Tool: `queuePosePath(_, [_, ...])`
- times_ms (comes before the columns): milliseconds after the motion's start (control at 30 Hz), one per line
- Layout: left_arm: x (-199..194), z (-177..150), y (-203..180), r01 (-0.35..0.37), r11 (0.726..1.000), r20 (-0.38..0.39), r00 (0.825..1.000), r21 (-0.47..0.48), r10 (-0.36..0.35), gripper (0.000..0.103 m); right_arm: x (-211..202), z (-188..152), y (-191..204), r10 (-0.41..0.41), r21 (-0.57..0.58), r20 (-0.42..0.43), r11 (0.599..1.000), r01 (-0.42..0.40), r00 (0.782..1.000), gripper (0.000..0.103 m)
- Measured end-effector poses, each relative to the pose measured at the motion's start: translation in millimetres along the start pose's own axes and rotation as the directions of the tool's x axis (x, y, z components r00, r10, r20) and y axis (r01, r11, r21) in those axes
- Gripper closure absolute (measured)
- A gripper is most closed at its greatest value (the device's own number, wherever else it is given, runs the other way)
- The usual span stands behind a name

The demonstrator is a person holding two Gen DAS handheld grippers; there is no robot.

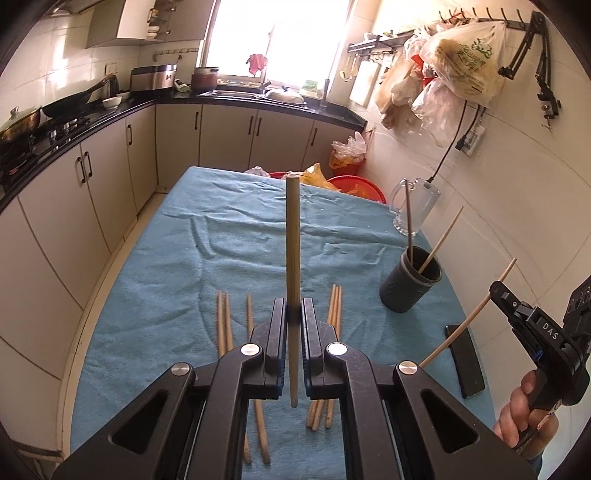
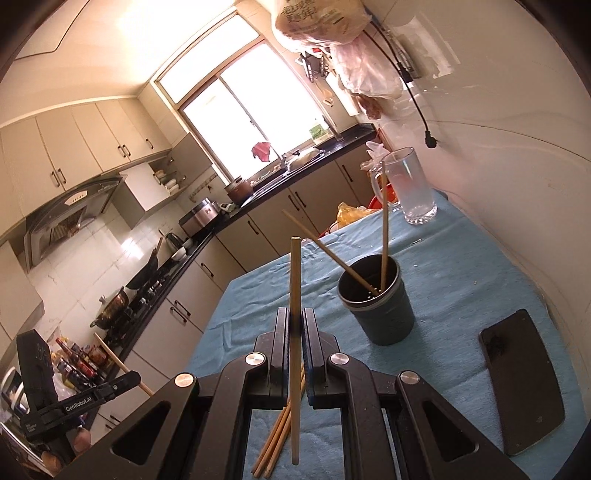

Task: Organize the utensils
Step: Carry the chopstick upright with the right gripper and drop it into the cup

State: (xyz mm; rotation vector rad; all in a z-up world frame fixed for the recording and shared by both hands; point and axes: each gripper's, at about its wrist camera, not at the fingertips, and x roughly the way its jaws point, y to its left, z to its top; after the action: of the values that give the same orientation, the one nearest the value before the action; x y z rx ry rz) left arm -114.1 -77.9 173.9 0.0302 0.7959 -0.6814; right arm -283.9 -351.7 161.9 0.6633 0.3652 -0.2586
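Mid-transfer: left tongs (image 1: 293,314) and right tongs (image 2: 294,325) each clamped on a pale wooden chopstick (image 1: 293,236); next, lowering tips into dark round holder (image 2: 380,306).

Harsh daylight blows out the window (image 1: 280,33); warm cast, sharp focus, fisheye-bent edges with dark corners.

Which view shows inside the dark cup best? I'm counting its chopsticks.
The right wrist view: it looks down into the cup, showing two chopsticks to the bottom. The left wrist view shows the cup side-on, both sticks rising above its rim.
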Motion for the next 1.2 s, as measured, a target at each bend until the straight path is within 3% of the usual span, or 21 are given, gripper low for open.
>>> queuePosePath(567, [13, 35, -73, 0.094, 0.991, -0.003, 0.996, 0.098, -0.094, 0.096, -22, 23, -29, -0.033, 0.048, 0.071, 0.998, 0.029, 0.997, 0.096])
queuePosePath(900, [19, 81, -117, 0.152, 0.979, 0.05, 0.986, 0.133, -0.16, 0.096, -39, 74, -35, -0.067, 0.04, 0.171, 0.997, 0.061, 0.983, 0.096])
queuePosePath(1200, [41, 128, -159, 0.226, 0.964, 0.097, 0.966, 0.138, -0.24, 0.096, -30, 125, -40, -0.113, 0.06, 0.243, 0.993, 0.102, 0.963, 0.096])
